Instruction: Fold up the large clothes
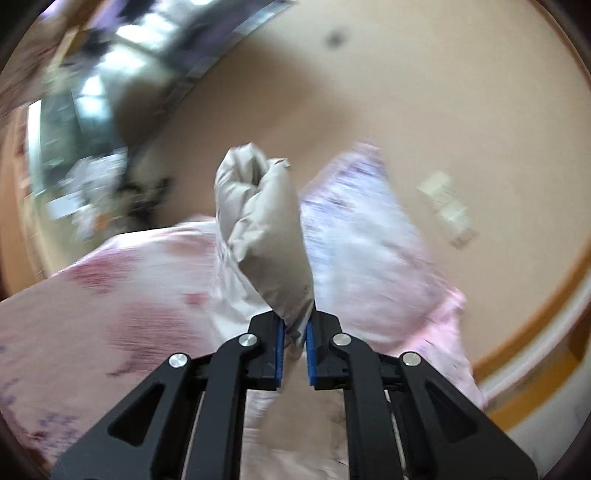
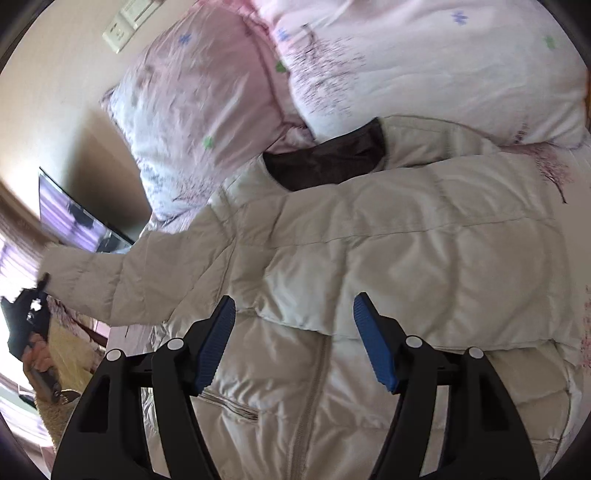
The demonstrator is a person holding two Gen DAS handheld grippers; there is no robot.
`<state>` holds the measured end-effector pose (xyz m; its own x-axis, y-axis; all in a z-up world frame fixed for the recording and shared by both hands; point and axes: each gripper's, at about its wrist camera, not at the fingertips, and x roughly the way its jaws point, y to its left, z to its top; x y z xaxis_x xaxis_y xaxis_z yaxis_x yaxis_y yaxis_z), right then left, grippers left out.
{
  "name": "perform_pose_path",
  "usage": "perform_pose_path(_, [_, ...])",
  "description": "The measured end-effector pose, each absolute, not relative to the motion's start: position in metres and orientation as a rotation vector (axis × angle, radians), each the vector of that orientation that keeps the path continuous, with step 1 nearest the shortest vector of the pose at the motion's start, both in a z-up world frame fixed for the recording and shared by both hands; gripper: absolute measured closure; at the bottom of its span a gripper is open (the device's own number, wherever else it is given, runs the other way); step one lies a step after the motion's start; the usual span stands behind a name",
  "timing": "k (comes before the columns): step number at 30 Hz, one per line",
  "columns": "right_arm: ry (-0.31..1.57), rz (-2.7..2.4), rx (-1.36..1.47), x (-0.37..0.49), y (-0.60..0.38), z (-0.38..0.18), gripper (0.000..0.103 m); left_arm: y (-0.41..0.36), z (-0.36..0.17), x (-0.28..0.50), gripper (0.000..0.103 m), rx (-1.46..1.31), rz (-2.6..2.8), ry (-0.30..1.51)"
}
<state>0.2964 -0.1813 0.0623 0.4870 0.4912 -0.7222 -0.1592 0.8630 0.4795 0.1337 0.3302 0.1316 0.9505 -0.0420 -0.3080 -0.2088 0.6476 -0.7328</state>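
A cream quilted puffer jacket (image 2: 388,258) with a dark lining at the collar (image 2: 328,162) lies spread on a bed, zipper side up. My right gripper (image 2: 293,332) is open and hovers just above the jacket's middle, touching nothing. My left gripper (image 1: 294,332) is shut on the jacket's sleeve (image 1: 262,221), which stands up from between the blue pads. In the right wrist view that sleeve (image 2: 110,280) stretches out to the left, with the left gripper (image 2: 38,286) at its cuff, lifted off the bed.
Pink floral pillows (image 2: 207,110) and a duvet (image 2: 443,62) lie beyond the jacket's collar. A beige wall with a switch plate (image 2: 129,22) is behind them. A dark screen (image 2: 74,221) stands at the left. The bed's pink sheet (image 1: 92,314) lies below the left gripper.
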Motion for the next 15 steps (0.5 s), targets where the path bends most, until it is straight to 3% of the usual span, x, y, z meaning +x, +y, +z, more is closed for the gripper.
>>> perform_pose_path(6, [0.965,0.37,0.419,0.289,-0.21,0.065,0.035,0.211,0.164,0.181,0.093,-0.709,-0.223,0.382])
perform_pose_path(15, [0.897,0.279,0.499,0.281,-0.264,0.067,0.035,0.037,0.112,0.252,0.093,-0.555,-0.524,0.662])
